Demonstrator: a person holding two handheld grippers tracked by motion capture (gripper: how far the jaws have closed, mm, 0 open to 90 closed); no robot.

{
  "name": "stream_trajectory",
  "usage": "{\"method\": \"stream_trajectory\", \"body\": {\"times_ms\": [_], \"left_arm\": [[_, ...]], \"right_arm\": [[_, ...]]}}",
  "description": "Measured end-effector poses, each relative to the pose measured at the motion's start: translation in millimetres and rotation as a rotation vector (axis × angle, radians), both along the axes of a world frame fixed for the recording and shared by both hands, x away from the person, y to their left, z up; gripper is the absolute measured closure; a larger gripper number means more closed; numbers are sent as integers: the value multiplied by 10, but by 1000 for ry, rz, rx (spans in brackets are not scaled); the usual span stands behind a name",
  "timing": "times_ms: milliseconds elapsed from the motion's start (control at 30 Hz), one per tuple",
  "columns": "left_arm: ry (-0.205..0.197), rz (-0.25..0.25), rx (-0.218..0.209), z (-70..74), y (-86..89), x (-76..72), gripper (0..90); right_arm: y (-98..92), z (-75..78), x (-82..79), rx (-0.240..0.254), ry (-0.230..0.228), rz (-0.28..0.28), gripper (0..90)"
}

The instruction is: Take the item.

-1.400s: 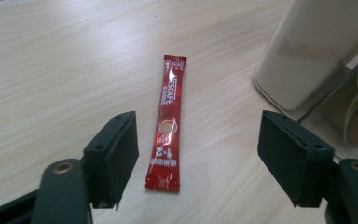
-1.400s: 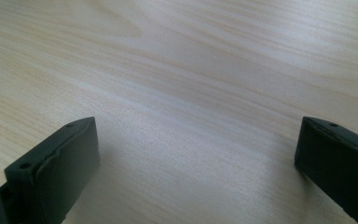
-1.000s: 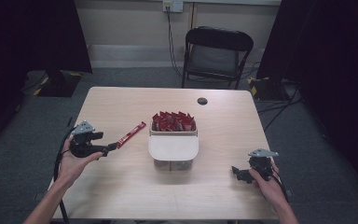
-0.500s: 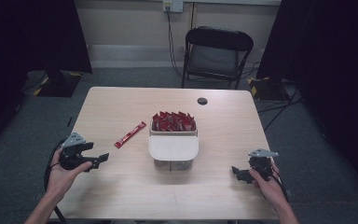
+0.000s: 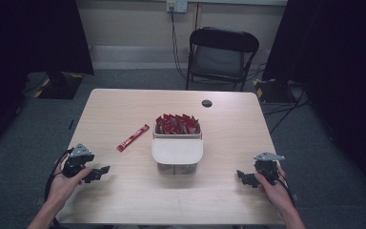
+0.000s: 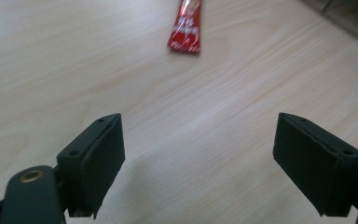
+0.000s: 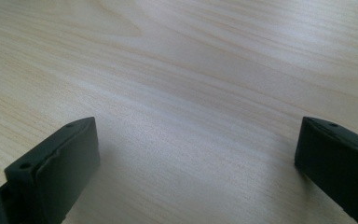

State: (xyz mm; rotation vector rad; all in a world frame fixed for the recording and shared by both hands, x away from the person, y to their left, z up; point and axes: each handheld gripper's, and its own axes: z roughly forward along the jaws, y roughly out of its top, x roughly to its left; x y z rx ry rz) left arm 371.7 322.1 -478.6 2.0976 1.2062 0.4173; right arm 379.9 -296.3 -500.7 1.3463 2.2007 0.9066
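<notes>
High view had both hands parked at the bottom of the frame. The left black two-jaw gripper (image 5: 86,171) sat lower left with its jaws spread and nothing between them, and the right black two-jaw gripper (image 5: 256,174) sat lower right, likewise gaping and empty. Left gripper view backed that up, with bare wood between the wide-apart jaws.

A bit further up, left of centre, the slim red foil stick packet (image 5: 133,137) lay flat on the pale wood-grain table (image 5: 124,105), well apart from either gripper and just to the left of the white rounded plastic container (image 5: 177,149) in the middle. The container's far compartment was stuffed with more red packets (image 5: 177,124), standing upright. Past that, a small dark round disc (image 5: 207,103) near the table's far edge, then a black folding chair (image 5: 220,55) at the top of the frame.

Risk-wise, my guess is that the packet is thin, glossy and flush with a smooth tabletop, so jaws coming in level could just skate it along instead of pinching it. The foil looks crinkly and limp, so grabbing one end might let it droop. Reaching carelessly could also nudge that light-looking container.
</notes>
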Motion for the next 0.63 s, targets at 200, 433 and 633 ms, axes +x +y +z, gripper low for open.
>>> {"method": "stream_trajectory", "body": {"times_ms": [200, 433, 633], "left_arm": [[18, 51, 45, -131, 57, 65, 156], [-55, 56, 25, -226, 24, 59, 71], [-56, 61, 22, -239, 4, 62, 22]], "right_arm": [[-1, 0, 1, 0, 0, 1, 0], [-1, 0, 1, 0, 0, 2, 0], [-1, 0, 1, 0, 0, 2, 0]]}}
